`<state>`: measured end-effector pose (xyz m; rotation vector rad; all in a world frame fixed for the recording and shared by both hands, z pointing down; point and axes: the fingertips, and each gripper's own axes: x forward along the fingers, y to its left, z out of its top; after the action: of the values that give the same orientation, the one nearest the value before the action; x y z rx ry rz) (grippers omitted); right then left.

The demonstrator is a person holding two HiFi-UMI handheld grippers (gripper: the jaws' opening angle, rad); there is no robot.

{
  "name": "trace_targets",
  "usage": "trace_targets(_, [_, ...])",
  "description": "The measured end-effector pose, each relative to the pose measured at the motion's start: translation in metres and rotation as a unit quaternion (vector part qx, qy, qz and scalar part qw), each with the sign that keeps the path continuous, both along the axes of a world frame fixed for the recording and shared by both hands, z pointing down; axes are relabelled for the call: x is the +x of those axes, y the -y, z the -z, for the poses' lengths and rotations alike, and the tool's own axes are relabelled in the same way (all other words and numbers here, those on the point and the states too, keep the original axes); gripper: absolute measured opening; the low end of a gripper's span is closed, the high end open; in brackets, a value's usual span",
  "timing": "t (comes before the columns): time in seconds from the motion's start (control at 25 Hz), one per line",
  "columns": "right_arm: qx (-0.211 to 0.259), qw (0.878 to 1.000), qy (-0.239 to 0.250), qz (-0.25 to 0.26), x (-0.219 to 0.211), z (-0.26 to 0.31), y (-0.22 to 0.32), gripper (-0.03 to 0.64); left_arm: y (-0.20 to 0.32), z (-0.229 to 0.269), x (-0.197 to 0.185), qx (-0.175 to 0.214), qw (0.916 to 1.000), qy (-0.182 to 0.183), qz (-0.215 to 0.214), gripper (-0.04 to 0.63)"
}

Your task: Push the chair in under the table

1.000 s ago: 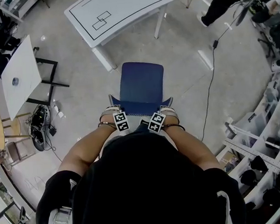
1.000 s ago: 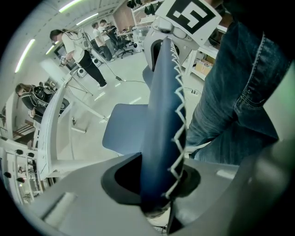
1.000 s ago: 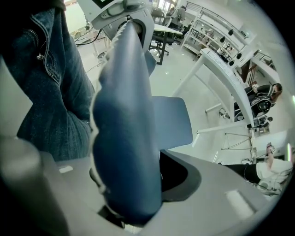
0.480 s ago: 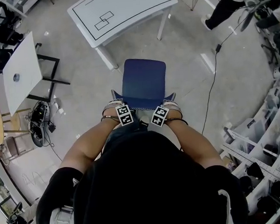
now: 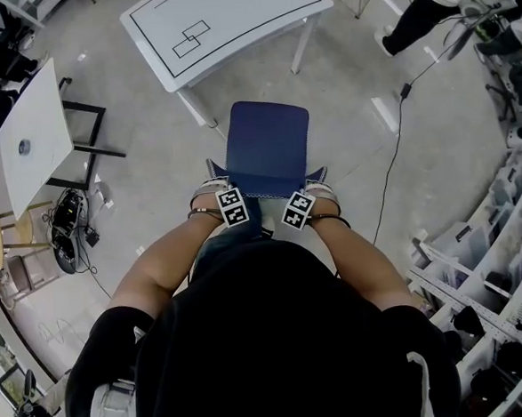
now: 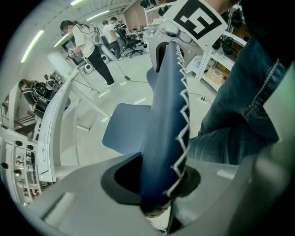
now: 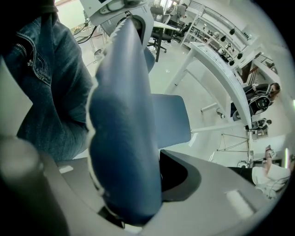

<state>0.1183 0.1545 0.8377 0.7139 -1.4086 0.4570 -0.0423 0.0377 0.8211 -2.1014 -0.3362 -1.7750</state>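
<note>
The blue chair (image 5: 267, 147) stands on open floor (image 5: 156, 179) just short of the white table (image 5: 230, 23). Its seat's front edge is close to the table's near edge and near leg (image 5: 195, 108), not yet under the top. Bare floor lies on both sides of the chair, and a black cable (image 5: 390, 163) runs well off to its right. The left claw (image 5: 228, 202) and right claw (image 5: 300, 204) point down side by side, each clamped on the top of the chair's backrest
</note>
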Motion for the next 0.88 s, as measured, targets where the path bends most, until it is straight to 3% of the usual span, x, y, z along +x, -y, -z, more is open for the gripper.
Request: trace_targets(0.88, [-0.015,1.0,-0.011,0.004,0.058,-0.011,0.113,0.235,0.117,-0.008,0.058,-0.036,0.9992,-0.005,0.016,0.107])
